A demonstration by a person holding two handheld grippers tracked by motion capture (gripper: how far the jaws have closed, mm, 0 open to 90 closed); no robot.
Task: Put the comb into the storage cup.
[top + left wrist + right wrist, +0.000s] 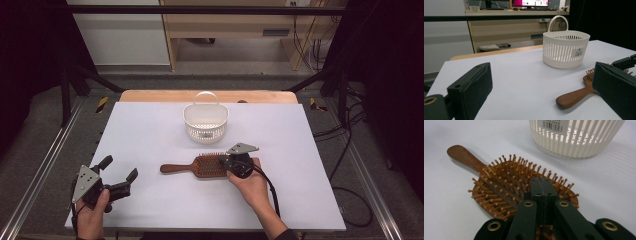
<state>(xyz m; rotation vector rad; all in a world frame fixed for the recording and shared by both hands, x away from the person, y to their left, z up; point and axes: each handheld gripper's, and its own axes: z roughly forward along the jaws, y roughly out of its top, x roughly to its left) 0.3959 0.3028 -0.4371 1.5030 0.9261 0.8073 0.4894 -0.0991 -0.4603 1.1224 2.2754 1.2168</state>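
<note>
A white slatted basket [205,122] stood above centre, clear of my wooden paddle hairbrush [200,166], which lay mid-frame, long axis horizontal, handle pointing left. My right gripper [543,187] sat clenched empty over its bristles; my left gripper [119,175] was released at lower left.

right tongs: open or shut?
Shut. In the right gripper view the right tongs have both jaws pressed together with no gap, their tip among the bristles of the hairbrush, apparently gripping nothing.

The basket [576,137] bears a barcode label, its digits too blurred to read
</note>
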